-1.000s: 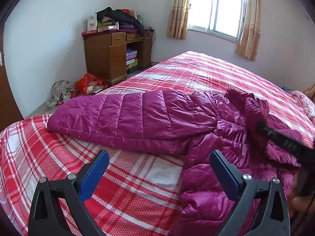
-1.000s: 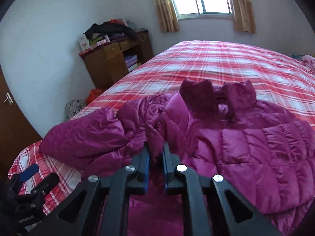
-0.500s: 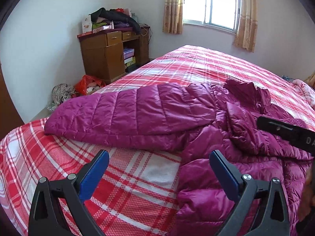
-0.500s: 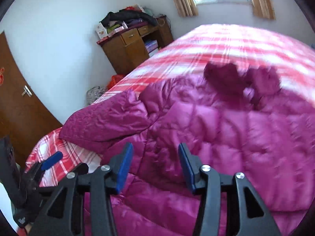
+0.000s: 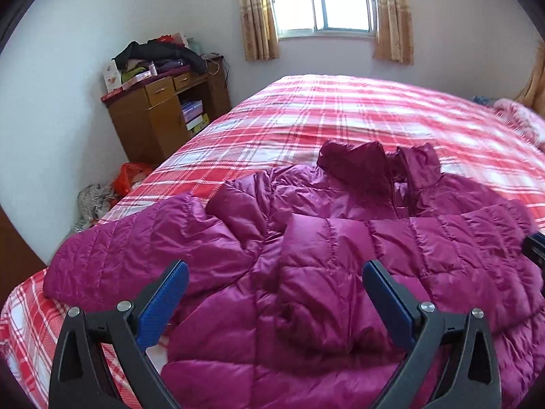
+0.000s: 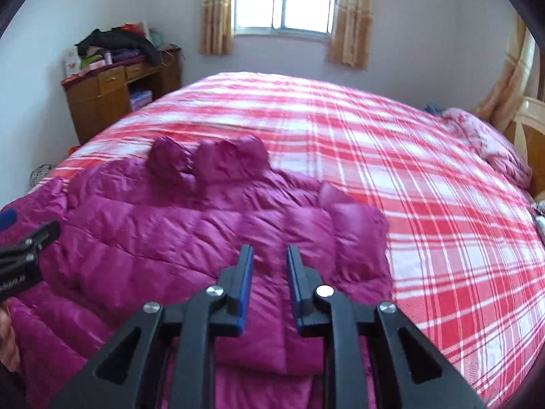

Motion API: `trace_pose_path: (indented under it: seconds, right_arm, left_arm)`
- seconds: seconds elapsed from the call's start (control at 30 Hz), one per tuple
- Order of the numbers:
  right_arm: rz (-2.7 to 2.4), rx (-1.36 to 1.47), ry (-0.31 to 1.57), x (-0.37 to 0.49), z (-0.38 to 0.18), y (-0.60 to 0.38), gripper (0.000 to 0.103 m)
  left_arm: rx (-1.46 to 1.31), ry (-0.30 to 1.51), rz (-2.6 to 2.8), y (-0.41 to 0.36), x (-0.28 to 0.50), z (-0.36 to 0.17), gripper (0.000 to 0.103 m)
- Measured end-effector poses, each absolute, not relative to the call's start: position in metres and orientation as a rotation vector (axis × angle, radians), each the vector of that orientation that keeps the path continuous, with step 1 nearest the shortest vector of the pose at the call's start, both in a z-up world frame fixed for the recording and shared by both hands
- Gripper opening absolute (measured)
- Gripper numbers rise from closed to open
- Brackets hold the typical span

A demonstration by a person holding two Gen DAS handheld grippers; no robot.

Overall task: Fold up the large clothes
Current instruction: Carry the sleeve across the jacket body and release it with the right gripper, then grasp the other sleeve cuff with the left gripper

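Left wrist view gives us the magenta puffer jacket [image 5: 340,255] spread across the near part of the bed, straight ahead of and under our left gripper [image 5: 275,289], with its collar [image 5: 378,167] standing up beyond the fingertips. One sleeve [image 5: 143,255] runs out past the left finger toward the bed's edge. Our left fingers stand wide apart and hold nothing; the jacket lies below the gap between them.

From the right wrist we see our right gripper [image 6: 269,266] over the jacket's folded sleeve [image 6: 354,225], which ends just beyond and right of the fingertips. Its jaws are closing, with a narrow gap left and no fabric pinched between them.

Around the jacket lies the red plaid bedspread [image 6: 408,170]. A wooden desk [image 5: 163,116] stands far left of the fingers, under the curtained window [image 5: 323,0].
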State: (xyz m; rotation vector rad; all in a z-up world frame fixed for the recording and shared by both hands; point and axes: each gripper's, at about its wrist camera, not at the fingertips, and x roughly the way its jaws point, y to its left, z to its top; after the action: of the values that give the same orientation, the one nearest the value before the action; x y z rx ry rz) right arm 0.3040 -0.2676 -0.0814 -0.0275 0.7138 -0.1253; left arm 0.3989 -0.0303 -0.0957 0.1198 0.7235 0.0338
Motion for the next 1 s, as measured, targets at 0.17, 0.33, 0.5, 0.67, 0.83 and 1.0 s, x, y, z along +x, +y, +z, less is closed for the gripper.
trace_pose_path:
  seconds: [0.17,0.33,0.5,0.67,0.83,1.0]
  right_arm:
    - [-0.152,0.036,0.798,0.307,-0.109,-0.296,0.023]
    - [-0.141,0.042,0.815,0.311,-0.122,-0.297,0.023]
    - [-0.151,0.017,0.828,0.315,-0.132,-0.292,0.024]
    - [-0.169,-0.02,0.828,0.315,-0.134,-0.286,0.024]
    - [-0.198,-0.056,0.818,0.314,-0.135,-0.283,0.028]
    - [-0.223,-0.064,0.815,0.313,-0.134,-0.283,0.033]
  left_arm:
    - [0.119,0.827,0.095,-0.038,0.425,-0.123,0.102]
    - [0.126,0.881,0.119,-0.037,0.432,-0.15,0.102]
    - [0.15,0.878,0.139,-0.042,0.435,-0.155,0.102]
    - [0.134,0.878,0.129,-0.042,0.436,-0.156,0.102]
    - [0.011,0.836,0.071,-0.004,0.413,-0.128,0.102]
    - [-0.023,0.689,0.208,0.073,0.381,-0.086,0.102]
